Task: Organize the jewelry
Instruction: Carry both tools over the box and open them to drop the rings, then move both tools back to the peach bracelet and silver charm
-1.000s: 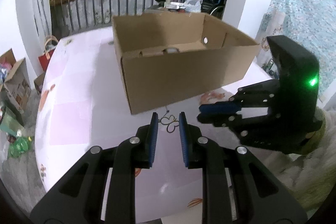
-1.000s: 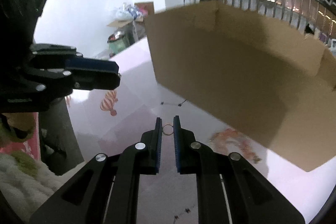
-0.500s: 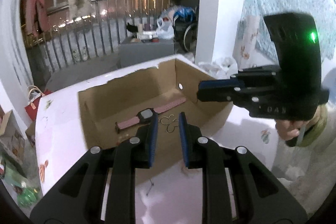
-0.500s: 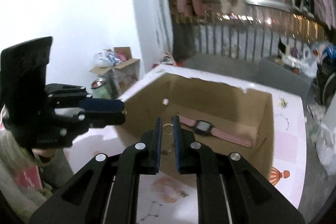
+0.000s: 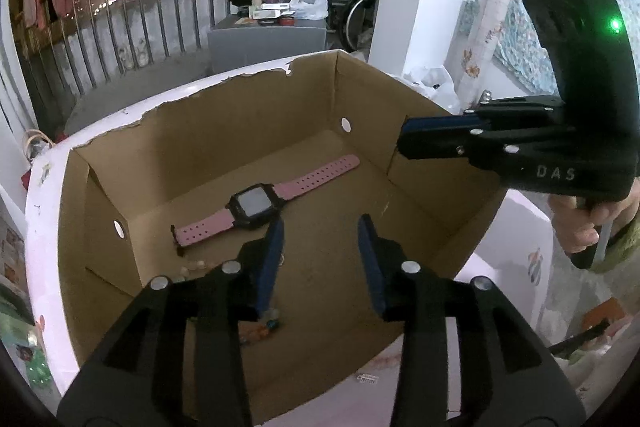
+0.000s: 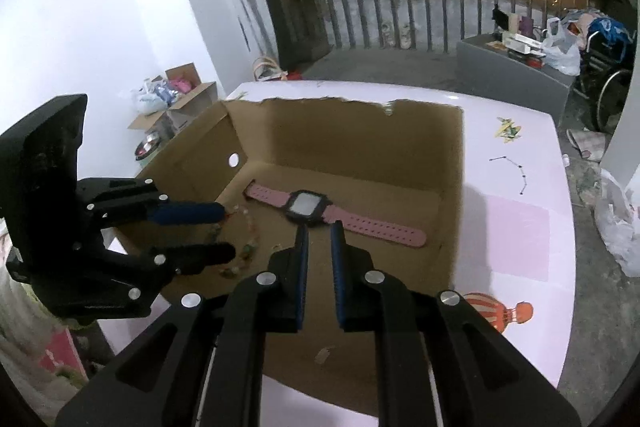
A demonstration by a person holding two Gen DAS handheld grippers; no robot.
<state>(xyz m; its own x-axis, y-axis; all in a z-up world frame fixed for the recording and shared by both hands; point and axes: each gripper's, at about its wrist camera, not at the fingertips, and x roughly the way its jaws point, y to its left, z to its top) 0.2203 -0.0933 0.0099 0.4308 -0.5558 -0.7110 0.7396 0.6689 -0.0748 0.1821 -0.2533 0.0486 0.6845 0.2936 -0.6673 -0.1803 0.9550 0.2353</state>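
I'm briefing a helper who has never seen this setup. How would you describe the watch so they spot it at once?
Find the open cardboard box on the pale pink table. On its floor, towards the far wall, lies the watch, flat with its strap stretched straight. It is the only thing there with a square black face and a pink perforated strap; the beaded bracelet nearby is just small loose-looking beads.
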